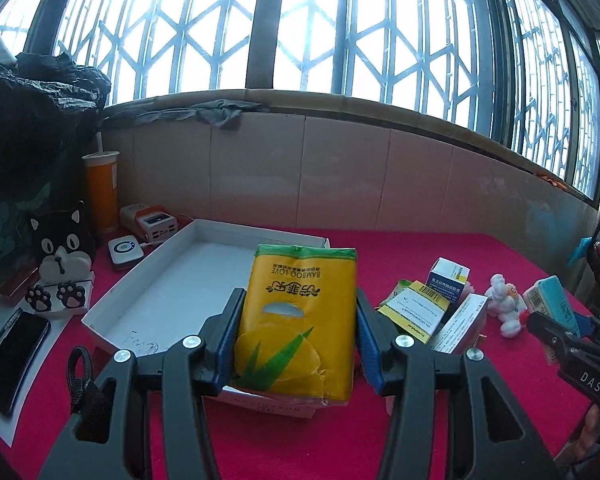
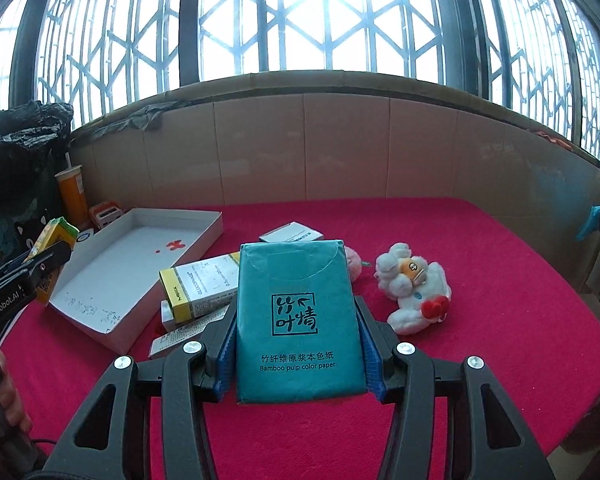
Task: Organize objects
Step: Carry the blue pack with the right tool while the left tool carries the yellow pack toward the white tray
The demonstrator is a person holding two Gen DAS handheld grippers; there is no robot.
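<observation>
My left gripper (image 1: 298,332) is shut on a yellow tissue pack (image 1: 300,312) and holds it above the near end of a shallow white box (image 1: 140,292). My right gripper (image 2: 298,344) is shut on a teal tissue pack (image 2: 296,320), held above the red table to the right of the box (image 2: 140,248). The right gripper and its teal pack (image 1: 556,304) show at the right of the left wrist view. The left gripper with the yellow pack (image 2: 54,240) shows at the left of the right wrist view.
On the red cloth (image 2: 500,280) lie a yellow-edged carton (image 2: 200,292), white cartons (image 2: 292,234) and a white plush toy (image 2: 414,288). At the far left stand an orange cup (image 1: 100,192), a cat-shaped holder (image 1: 62,256), chargers (image 1: 152,220) and a phone (image 1: 14,356).
</observation>
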